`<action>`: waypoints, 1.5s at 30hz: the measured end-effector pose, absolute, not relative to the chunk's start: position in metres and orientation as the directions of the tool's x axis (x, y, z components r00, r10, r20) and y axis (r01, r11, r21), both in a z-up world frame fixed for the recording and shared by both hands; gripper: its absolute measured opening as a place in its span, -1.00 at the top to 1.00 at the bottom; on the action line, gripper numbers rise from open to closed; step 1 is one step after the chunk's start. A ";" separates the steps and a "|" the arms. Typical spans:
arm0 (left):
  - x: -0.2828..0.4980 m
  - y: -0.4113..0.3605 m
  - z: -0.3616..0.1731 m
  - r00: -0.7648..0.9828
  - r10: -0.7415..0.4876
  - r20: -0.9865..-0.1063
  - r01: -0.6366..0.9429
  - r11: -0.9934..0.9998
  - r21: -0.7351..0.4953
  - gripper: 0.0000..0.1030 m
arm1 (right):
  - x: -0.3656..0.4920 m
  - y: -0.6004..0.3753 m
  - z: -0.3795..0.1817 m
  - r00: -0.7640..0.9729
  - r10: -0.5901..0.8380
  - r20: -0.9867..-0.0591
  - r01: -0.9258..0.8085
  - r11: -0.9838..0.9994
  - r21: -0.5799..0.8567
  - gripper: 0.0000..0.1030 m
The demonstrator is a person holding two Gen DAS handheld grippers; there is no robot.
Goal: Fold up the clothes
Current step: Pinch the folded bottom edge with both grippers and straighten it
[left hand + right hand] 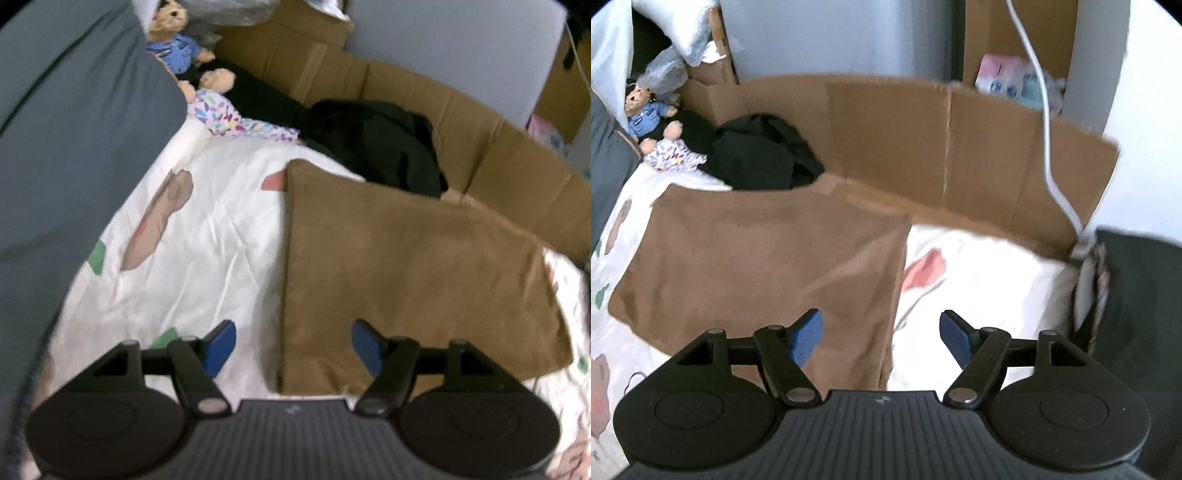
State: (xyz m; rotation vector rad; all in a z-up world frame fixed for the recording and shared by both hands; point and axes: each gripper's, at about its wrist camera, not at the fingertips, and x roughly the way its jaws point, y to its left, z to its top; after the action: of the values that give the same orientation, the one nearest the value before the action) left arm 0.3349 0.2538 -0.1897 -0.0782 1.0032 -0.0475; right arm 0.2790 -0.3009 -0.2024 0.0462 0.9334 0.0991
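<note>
Two grippers hover above one brown garment [406,266], which lies flat and folded into a rectangle on a white printed bedsheet [207,229]. Left gripper [293,343] has its blue pads spread wide, holding nothing, over the garment's near left edge. Right gripper [881,338] is equally wide open and empty over the near right edge. Behind lie one black clothes heap [757,155], two soft toys [661,129] and one cardboard wall [923,136].
</note>
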 end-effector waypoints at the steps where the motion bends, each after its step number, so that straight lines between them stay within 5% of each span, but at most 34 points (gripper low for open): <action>1: 0.335 0.249 -0.197 0.522 -0.064 -0.851 0.022 0.998 -0.062 -0.30 | 0.275 -0.300 -0.208 0.608 0.091 -0.789 -0.066 0.996 0.065 -0.44; 17: 0.324 0.268 -0.293 0.462 -0.049 -0.885 0.014 0.999 -0.048 -0.15 | 0.272 -0.287 -0.284 0.520 0.101 -0.848 -0.107 0.993 0.053 -0.36; 22: 0.327 0.275 -0.304 0.477 -0.048 -0.878 -0.006 0.998 -0.058 0.09 | 0.275 -0.279 -0.301 0.494 0.117 -0.861 -0.130 0.990 0.060 -0.35; 30: 0.322 0.264 -0.318 0.461 -0.085 -0.883 0.051 0.996 -0.069 0.19 | 0.269 -0.271 -0.322 0.445 0.100 -0.890 -0.134 0.990 0.044 -0.04; 33: 0.321 0.266 -0.322 0.456 -0.092 -0.885 0.050 0.996 -0.078 0.60 | 0.266 -0.275 -0.328 0.419 0.115 -0.900 -0.144 0.988 0.059 0.27; 35: 0.322 0.269 -0.321 0.455 -0.105 -0.884 0.052 0.994 -0.092 0.79 | 0.266 -0.275 -0.328 0.411 0.124 -0.903 -0.162 0.985 0.061 0.78; 45: 0.324 0.281 -0.308 0.447 -0.096 -0.889 0.049 0.995 -0.083 0.89 | 0.270 -0.286 -0.317 0.411 0.110 -0.905 -0.164 0.985 0.046 0.90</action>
State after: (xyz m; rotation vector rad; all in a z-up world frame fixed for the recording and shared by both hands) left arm 0.3237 0.2810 -0.3082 -0.0471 1.1039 -0.0901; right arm 0.2696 -0.2865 -0.3175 -0.0527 1.1348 0.1726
